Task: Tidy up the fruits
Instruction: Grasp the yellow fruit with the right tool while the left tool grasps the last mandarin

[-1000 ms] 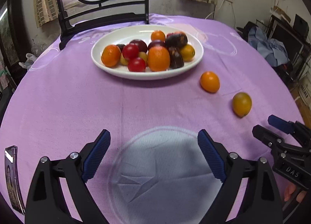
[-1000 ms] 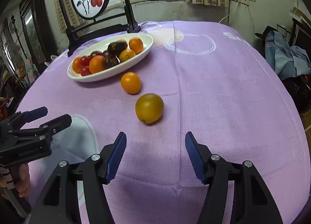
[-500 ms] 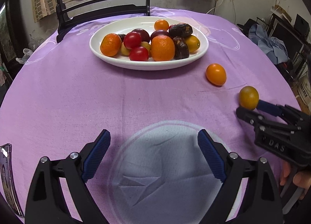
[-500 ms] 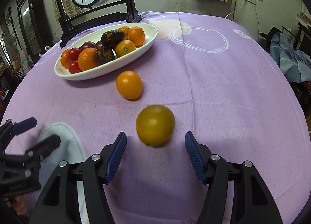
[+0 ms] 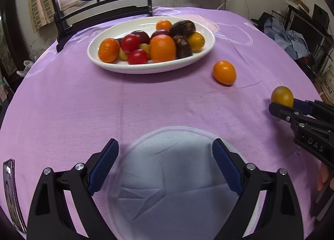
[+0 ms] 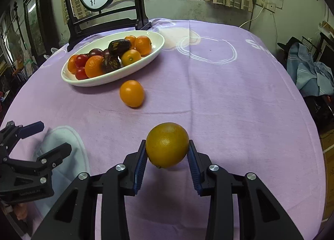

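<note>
dull orange fruit between right gripper jaws, which are closing, pads at its sides, low on the surface | risk: round skin may squirt forward out of the pads | bright orange fruit ahead, plate beyond | left gripper jaws apart, empty

1. The round surface wears a matt purple woven cloth, faintly creased, with a paler grey-white printed patch low in the frame.
2. The oval white plate looks like glossy glazed ceramic.
3. The dull yellow-orange citrus fruit has a finely pitted, slightly shiny rind; the brighter orange fruit is smoother.
4. Each hand-held gripper has matt black plastic arms, bright metal screw heads and ribbed blue pads.
</note>
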`<action>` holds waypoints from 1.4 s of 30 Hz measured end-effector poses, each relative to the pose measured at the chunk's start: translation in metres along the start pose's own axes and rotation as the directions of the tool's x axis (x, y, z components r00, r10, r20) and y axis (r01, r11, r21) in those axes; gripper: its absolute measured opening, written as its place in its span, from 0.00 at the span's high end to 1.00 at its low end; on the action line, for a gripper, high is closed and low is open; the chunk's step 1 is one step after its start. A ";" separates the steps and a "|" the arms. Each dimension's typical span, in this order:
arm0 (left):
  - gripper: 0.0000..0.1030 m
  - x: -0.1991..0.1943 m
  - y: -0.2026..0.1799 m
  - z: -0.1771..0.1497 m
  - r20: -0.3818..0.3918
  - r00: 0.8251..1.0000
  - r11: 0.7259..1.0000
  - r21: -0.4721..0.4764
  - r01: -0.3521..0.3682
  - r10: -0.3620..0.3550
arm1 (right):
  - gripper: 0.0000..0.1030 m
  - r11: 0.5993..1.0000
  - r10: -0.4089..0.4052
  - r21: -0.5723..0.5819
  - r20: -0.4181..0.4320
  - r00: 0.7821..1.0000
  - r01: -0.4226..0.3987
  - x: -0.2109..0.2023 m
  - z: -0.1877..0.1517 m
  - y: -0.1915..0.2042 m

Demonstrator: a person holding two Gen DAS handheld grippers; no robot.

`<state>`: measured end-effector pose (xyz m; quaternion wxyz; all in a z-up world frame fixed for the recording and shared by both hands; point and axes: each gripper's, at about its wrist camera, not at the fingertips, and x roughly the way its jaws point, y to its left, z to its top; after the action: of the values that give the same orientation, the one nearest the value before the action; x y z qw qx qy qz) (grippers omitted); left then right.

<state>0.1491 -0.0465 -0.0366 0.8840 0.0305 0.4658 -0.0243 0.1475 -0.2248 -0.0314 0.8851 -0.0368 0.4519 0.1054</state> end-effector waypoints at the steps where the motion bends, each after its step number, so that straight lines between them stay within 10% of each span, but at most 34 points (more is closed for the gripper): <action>1: 0.13 0.001 -0.004 0.001 -0.006 1.000 1.000 0.008 0.006 -0.006 | 0.63 1.000 0.002 0.000 -0.004 1.000 -0.002 -0.001 -0.002 -0.005; 21: 0.33 0.071 -0.081 0.091 -0.069 0.997 0.999 0.023 0.024 -0.022 | 0.62 0.995 0.098 0.034 -0.039 0.994 -0.096 -0.008 -0.003 -0.041; 26: 0.64 0.073 -0.088 0.099 -0.046 0.998 0.998 0.045 0.041 -0.039 | 0.62 0.995 0.095 0.015 -0.038 0.995 -0.095 -0.007 -0.003 -0.036; 42: 0.65 0.005 -0.013 0.032 -0.055 0.997 0.998 0.031 0.057 -0.056 | 0.63 0.993 0.116 -0.034 0.036 0.993 -0.115 -0.017 0.001 -0.010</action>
<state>0.1772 -0.0619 -0.0227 0.8694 0.0322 0.4898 -0.0559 0.1414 -0.2371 -0.0175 0.8852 -0.0227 0.4346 0.1642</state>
